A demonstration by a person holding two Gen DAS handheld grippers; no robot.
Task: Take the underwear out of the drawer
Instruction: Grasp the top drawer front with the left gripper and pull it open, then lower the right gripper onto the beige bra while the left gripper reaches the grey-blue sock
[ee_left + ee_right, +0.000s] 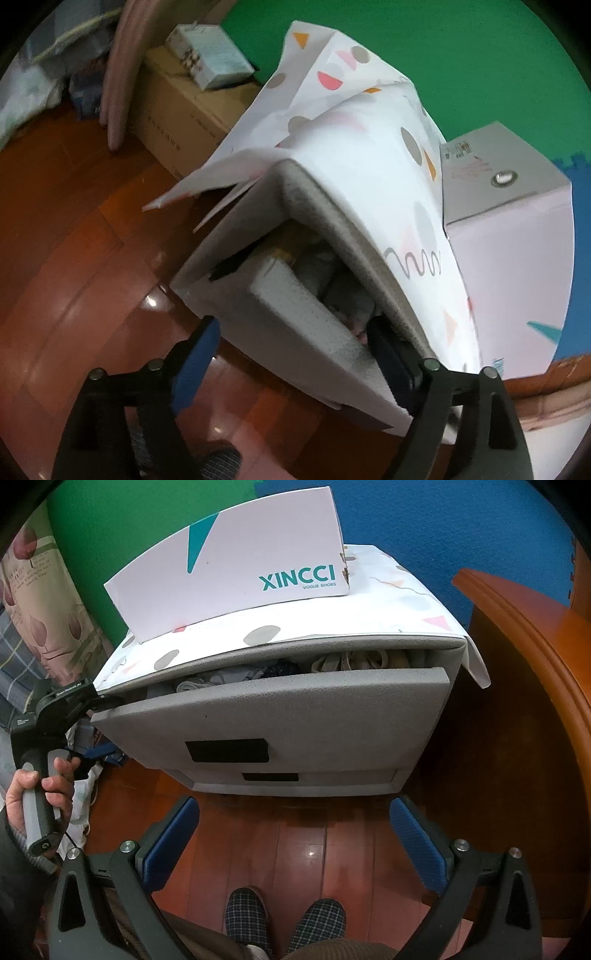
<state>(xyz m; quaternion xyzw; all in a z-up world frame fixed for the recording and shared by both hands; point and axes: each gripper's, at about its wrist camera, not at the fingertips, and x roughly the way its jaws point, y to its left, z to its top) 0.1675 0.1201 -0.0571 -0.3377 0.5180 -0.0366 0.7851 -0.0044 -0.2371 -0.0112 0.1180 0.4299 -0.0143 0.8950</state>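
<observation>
A grey foam drawer point(280, 716) in a small cabinet point(295, 782) stands partly pulled out. Folded grey, dark and beige underwear point(258, 674) shows in the gap at its top, and also in the left wrist view point(343, 291). My left gripper point(291, 354) is open and straddles the drawer's front panel point(291, 325) at its left corner: one finger is outside, the other inside the drawer. It also shows in the right wrist view point(70, 701), held by a hand. My right gripper point(295, 834) is open and empty, above the floor in front of the cabinet.
A patterned white sheet point(369, 613) covers the cabinet top, with a XINCCI shoe box point(229, 565) on it. A second drawer point(295, 779) sits below. A wooden furniture edge point(528, 657) stands right. Cardboard boxes point(177, 107) lie left. Slippered feet point(284, 915) rest on the wood floor.
</observation>
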